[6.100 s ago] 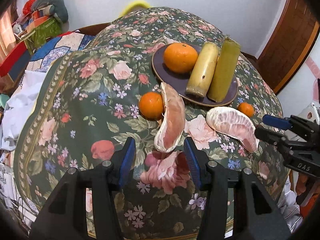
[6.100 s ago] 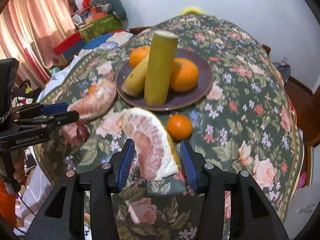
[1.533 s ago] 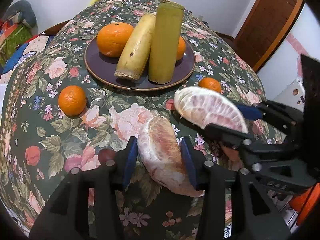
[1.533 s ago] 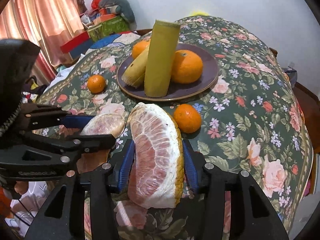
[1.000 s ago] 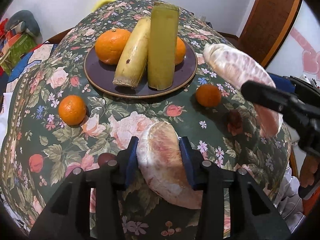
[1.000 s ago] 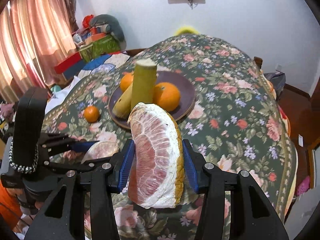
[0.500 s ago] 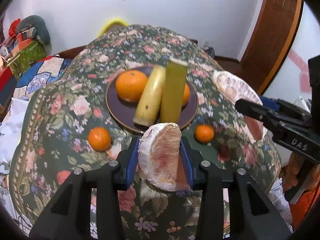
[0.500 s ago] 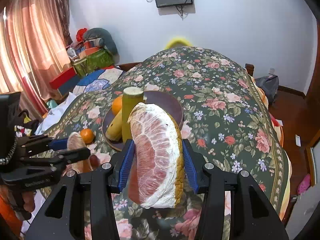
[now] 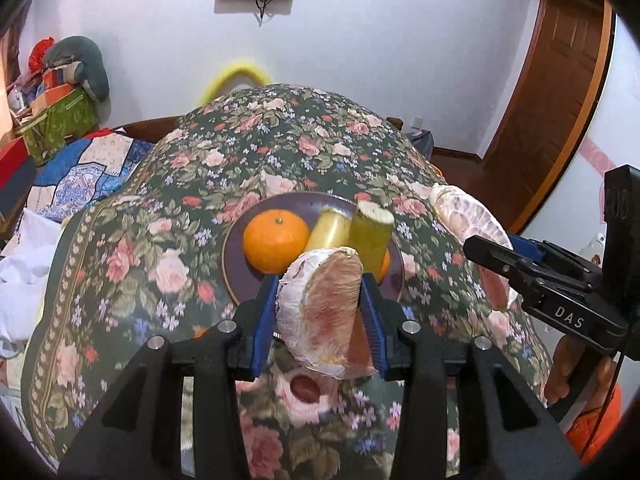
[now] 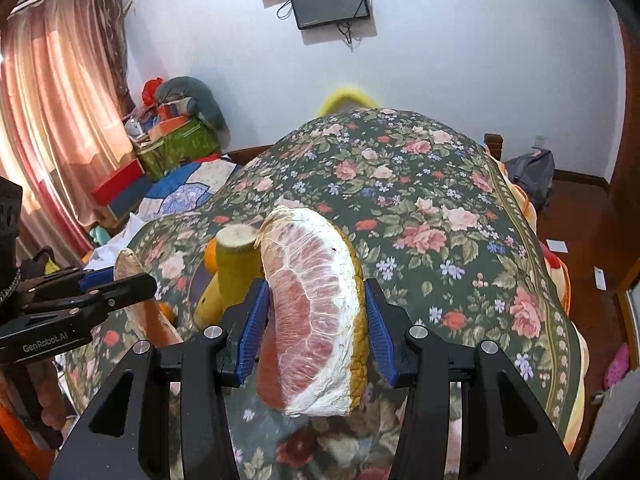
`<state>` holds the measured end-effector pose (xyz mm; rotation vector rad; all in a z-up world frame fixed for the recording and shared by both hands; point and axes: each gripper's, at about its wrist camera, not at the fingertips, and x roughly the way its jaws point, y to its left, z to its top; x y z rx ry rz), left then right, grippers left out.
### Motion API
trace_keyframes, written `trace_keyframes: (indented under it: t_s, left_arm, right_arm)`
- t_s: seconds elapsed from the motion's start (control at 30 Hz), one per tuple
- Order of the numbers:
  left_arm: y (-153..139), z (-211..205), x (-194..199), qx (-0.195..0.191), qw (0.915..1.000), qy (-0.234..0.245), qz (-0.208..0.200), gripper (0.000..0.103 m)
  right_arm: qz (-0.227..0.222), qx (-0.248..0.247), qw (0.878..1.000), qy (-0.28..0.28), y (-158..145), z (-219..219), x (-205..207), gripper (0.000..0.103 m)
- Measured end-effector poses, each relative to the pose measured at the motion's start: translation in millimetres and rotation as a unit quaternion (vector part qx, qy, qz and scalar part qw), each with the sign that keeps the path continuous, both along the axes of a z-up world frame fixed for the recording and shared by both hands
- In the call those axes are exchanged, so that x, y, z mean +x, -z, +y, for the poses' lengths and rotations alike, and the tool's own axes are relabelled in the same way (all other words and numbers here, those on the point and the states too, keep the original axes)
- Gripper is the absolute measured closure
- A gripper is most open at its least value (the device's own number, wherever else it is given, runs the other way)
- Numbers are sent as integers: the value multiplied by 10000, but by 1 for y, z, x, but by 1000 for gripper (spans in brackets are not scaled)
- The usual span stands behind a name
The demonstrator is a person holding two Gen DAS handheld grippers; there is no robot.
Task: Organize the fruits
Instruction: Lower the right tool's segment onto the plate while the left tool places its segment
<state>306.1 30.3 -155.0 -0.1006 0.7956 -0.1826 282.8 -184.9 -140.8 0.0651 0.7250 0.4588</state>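
My left gripper (image 9: 320, 316) is shut on a peeled pomelo wedge (image 9: 320, 308), held up above the flowered table. My right gripper (image 10: 314, 326) is shut on a second, larger pomelo wedge (image 10: 316, 312), also lifted; that wedge (image 9: 472, 228) and gripper show at the right of the left wrist view. Beyond both wedges sits a dark purple plate (image 9: 236, 264) holding an orange (image 9: 276, 246), a banana (image 9: 330, 234) and a green cut stalk (image 9: 370, 240). A second orange on the plate is mostly hidden. The small oranges on the cloth are nearly hidden behind the grippers.
The round table wears a dark green floral cloth (image 10: 440, 200) that drops away at the edges. Piled boxes and bedding (image 9: 60, 112) stand at the left, a curtain (image 10: 60, 120) beside them, a wooden door (image 9: 560, 100) at the right, and a screen (image 10: 328, 0) on the wall.
Both grippers have risen with their wedges and drawn back from the plate, so the table looks smaller and more of the room and wall shows. Both grips have held.
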Motion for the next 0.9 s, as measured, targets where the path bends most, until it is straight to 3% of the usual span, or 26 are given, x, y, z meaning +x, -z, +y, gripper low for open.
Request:
trace_keyframes:
  t_s: [0.37, 0.77, 0.9]
  left_arm:
    - [6, -3, 35, 125, 9999, 32, -24, 63]
    - [6, 19, 82, -248, 9997, -55, 60, 63]
    - [11, 22, 101, -189, 9996, -169, 131, 63]
  right_arm:
    - [55, 24, 10000, -45, 7, 9, 37, 59]
    - [258, -137, 9990, -332, 23, 31, 75, 59]
    - [398, -171, 9983, -389, 30, 35, 87, 59]
